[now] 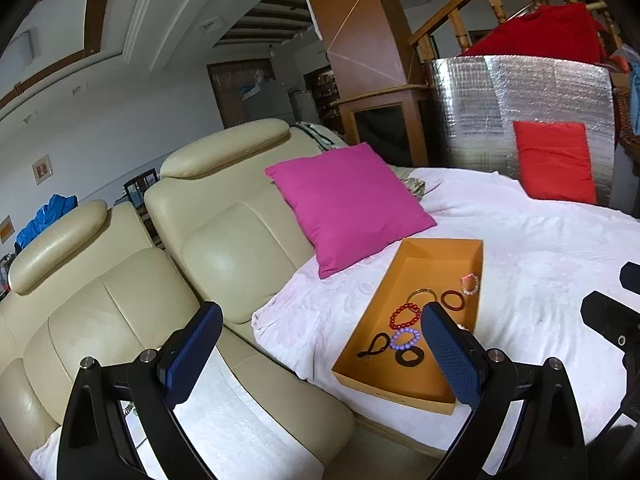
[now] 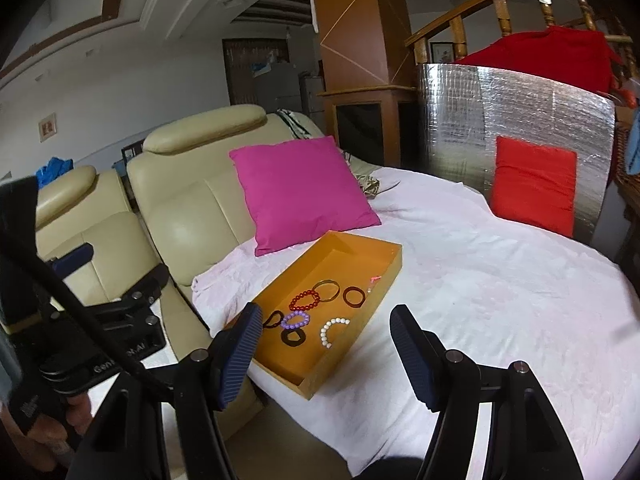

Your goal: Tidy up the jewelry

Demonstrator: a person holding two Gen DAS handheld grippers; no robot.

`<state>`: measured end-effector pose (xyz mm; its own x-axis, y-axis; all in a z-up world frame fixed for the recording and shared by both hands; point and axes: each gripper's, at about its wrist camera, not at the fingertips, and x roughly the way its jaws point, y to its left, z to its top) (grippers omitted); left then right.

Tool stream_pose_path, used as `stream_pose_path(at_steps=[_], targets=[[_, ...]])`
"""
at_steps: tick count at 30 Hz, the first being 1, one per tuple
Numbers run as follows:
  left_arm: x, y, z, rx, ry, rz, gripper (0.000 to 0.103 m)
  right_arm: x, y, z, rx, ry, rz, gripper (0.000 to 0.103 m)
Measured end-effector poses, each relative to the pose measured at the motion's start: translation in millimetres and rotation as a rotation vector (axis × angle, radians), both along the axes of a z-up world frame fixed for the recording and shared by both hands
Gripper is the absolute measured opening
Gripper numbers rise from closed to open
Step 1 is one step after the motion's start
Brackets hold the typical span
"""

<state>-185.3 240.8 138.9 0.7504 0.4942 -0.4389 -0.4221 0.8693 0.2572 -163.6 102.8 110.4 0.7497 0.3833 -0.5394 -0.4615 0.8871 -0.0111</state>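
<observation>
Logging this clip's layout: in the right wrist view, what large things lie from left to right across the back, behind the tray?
Cream sofa → magenta cushion → silver foil panel → red cushion, which leans on the panel's right part. The orange tray sits in front on the white cloth.

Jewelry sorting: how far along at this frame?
Looks nearly done: the red bead bracelet, purple bead bracelet and white bead bracelet already lie in the orange tray. Both grippers, left and right, are open and empty. No loose jewelry shows outside.
</observation>
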Motion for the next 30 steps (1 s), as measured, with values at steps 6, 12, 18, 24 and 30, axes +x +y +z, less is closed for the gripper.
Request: stream_pose_path(at_steps=[6,12,18,24,30], targets=[[26,11,-7,0.004,0.034,0.040,0.099,40,16,-12,0.001,0.053,0.037,0.070],[49,21,-14,0.005,0.061,0.084,0.099,71,31,-22,-0.011,0.065,0.078,0.070],[65,23,-18,0.021,0.081,0.105,0.099,94,34,-30,0.002,0.082,0.098,0.070],[73,19,-22,0.030,0.101,0.097,0.099,107,30,-38,0.023,0.106,0.092,0.070],[76,16,-22,0.035,0.107,0.096,0.099,108,29,-43,0.031,0.120,0.089,0.070]])
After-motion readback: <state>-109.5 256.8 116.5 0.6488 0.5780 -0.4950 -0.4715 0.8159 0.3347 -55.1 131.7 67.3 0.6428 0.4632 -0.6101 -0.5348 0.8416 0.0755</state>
